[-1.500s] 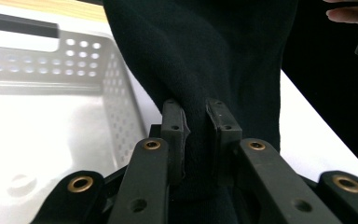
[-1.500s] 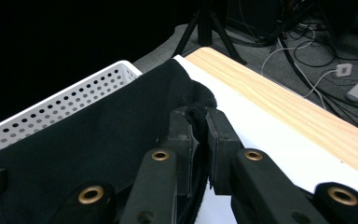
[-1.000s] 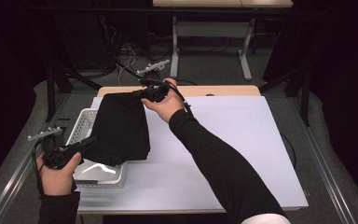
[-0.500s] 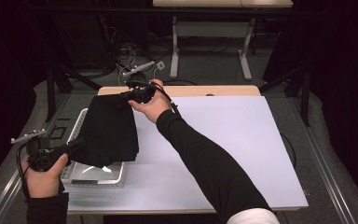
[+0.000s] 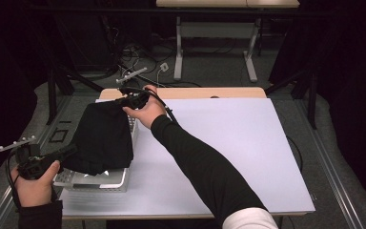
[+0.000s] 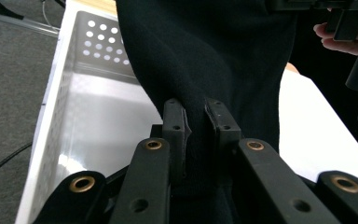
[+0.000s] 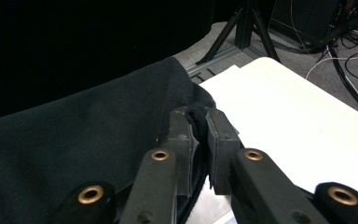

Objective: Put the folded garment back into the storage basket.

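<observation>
1. Because the cloth hangs stretched between two grippers over the bin at the table's left edge, the high view suggests a risk: uneven pulling could tug a corner free, or the drooping fold could snag the bin's rim.
2. In the left gripper view, the left gripper is nearly closed, pinching a cloth fold; that thin bite could slip.
3. In the right gripper view, the right gripper clamps the cloth's bunched corner between narrow jaws.

Hidden under the black cloth: most of the perforated white basket at the table's left edge.
</observation>
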Demonstrator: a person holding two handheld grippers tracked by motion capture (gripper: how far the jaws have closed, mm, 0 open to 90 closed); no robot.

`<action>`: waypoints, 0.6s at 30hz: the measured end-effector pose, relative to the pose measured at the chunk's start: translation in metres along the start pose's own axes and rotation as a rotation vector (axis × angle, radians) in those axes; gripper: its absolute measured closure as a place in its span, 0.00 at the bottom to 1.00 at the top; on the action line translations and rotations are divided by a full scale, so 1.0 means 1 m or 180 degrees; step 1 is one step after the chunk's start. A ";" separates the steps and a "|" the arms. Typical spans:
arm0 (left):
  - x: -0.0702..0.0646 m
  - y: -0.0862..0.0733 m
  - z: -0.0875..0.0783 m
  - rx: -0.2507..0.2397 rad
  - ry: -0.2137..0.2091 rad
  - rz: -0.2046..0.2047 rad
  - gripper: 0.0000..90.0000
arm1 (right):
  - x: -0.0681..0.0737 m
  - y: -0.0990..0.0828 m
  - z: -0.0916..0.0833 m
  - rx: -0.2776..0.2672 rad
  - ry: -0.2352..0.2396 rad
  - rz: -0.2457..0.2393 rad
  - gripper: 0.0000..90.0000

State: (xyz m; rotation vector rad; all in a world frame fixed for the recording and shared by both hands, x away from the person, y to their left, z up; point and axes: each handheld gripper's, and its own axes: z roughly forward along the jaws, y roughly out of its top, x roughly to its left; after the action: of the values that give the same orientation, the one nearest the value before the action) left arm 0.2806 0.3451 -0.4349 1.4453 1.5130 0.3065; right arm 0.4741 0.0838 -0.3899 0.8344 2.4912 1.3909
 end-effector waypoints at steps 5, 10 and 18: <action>0.006 -0.002 -0.002 0.0011 0.0057 -0.0035 0.89 | 0.001 0.001 0.009 0.0012 0.0002 -0.0015 0.92; 0.014 -0.005 0.003 0.0030 0.0071 -0.0058 0.89 | 0.005 -0.001 0.018 0.0058 0.0000 -0.0025 0.92; 0.022 -0.010 0.017 0.0164 0.0175 -0.0078 0.89 | 0.011 -0.010 0.031 0.0189 -0.0016 -0.0104 0.92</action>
State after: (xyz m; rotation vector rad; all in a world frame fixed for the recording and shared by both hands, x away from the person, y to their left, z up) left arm 0.2911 0.3542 -0.4605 1.4680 1.5922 0.2965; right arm 0.4729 0.1082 -0.4140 0.8037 2.5418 1.3090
